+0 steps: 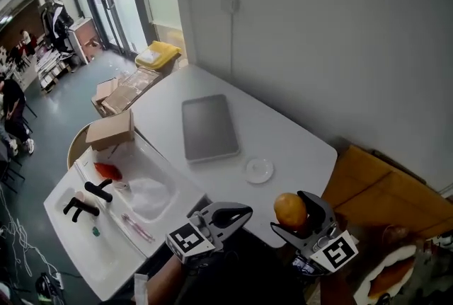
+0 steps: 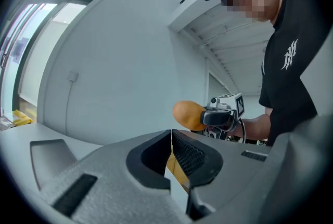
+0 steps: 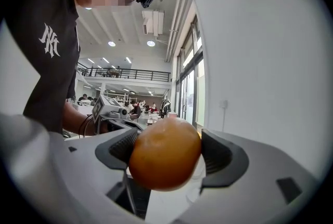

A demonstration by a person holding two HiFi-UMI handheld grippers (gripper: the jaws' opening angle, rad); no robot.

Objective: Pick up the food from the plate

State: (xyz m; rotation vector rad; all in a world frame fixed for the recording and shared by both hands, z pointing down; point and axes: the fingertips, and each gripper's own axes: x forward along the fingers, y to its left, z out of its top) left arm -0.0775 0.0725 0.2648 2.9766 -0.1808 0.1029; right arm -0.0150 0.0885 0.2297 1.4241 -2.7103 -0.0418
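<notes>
Food (image 3: pixel 165 153): round, smooth, orange-brown skin with a dull sheen. The right gripper (image 1: pixel 297 217) has its jaws clamped on both sides of it, up in the air by the near corner of the white table (image 1: pixel 297 134) and apart from the small white plate (image 1: pixel 259 170). The left gripper (image 2: pixel 171 147) has its jaws pressed together with nothing between them. Writing: a white monogram (image 3: pixel 50 40) on the person's black shirt, letters unclear.

The only lettering I can read is a white NY-style monogram on the person's black T-shirt (image 3: pixel 50 39). Cubes on my left gripper (image 1: pixel 237 213) and right gripper (image 1: pixel 297 217) show only black-and-white square markers.
</notes>
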